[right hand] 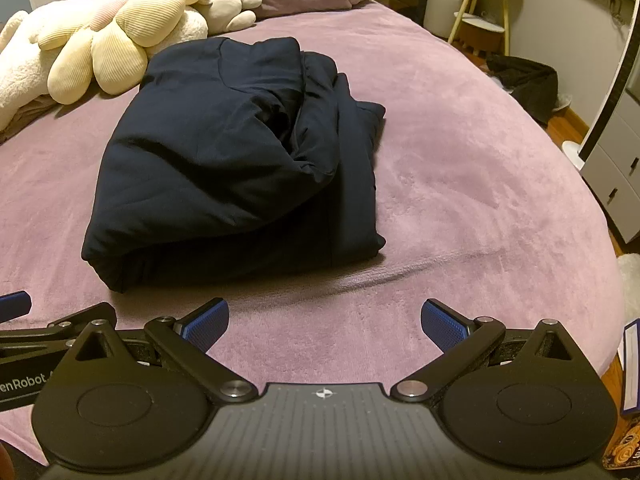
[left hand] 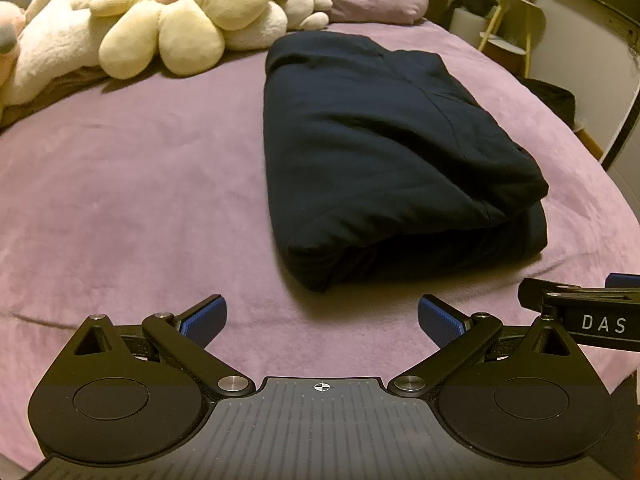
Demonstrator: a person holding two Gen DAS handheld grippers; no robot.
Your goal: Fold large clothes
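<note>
A dark navy garment [left hand: 384,148] lies folded in a thick bundle on the purple blanket [left hand: 132,200] (cream plush toys [left hand: 172,20] behind it). The left gripper [left hand: 322,322] and right gripper [right hand: 324,322] hover nearby, both spread wide and empty.

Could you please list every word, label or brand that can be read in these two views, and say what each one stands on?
"DAS": white letters on the side of the right gripper, cut off by the frame edge.
"enRobot": white letters on the side of the left gripper, its beginning cut off.
Box at the right edge: print too small to read.
Dark garment: no text visible.
</note>
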